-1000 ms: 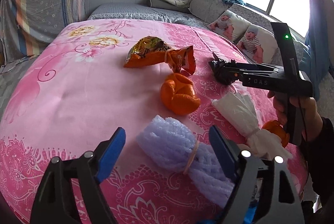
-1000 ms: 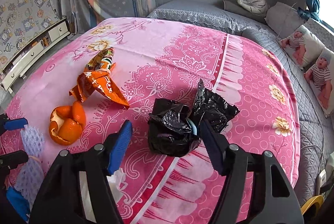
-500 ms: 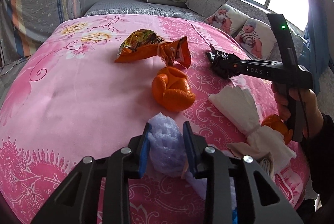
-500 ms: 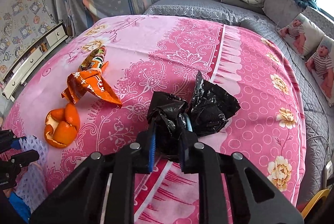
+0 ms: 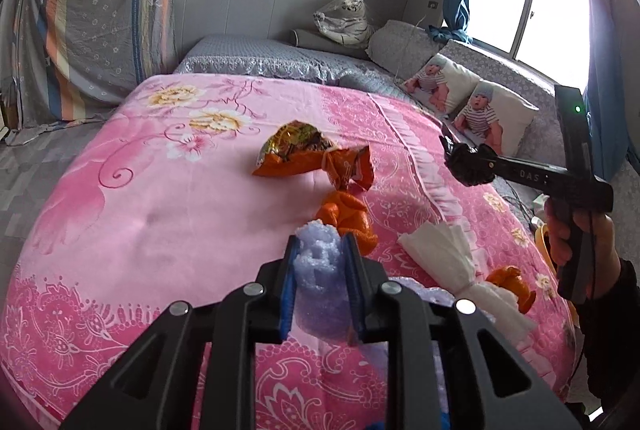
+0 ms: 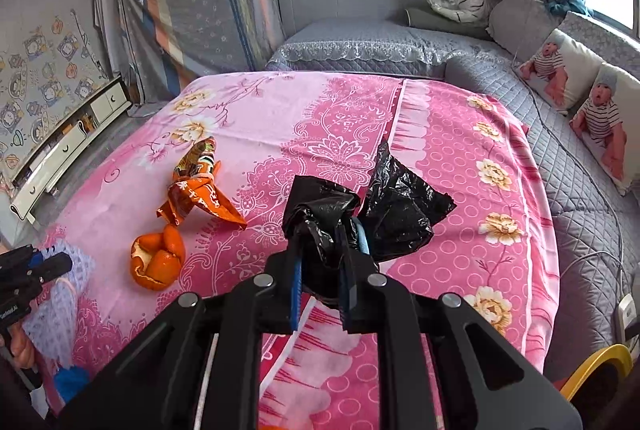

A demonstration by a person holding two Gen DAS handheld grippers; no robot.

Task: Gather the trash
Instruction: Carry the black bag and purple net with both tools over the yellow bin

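My left gripper (image 5: 319, 250) is shut on a lilac foam net (image 5: 320, 282) and holds it just above the pink bedspread (image 5: 160, 213). My right gripper (image 6: 323, 254) is shut on a crumpled black plastic bag (image 6: 400, 205), lifted off the spread; it also shows in the left wrist view (image 5: 472, 163). On the spread lie an orange snack wrapper (image 5: 316, 157), orange peel (image 6: 156, 258) and a tied white tissue bundle (image 5: 452, 258). A smaller piece of peel (image 5: 512, 286) lies beside the tissue.
A yellow bin rim (image 6: 596, 370) shows at the bed's right side. Grey bedding with baby-print pillows (image 5: 476, 101) and a wrapped tiger toy (image 5: 344, 17) lie at the back. A low cabinet (image 6: 68, 145) stands left of the bed.
Both grippers closed from open: the left on the foam net, the right on the black bag. Both then lifted their loads off the spread.
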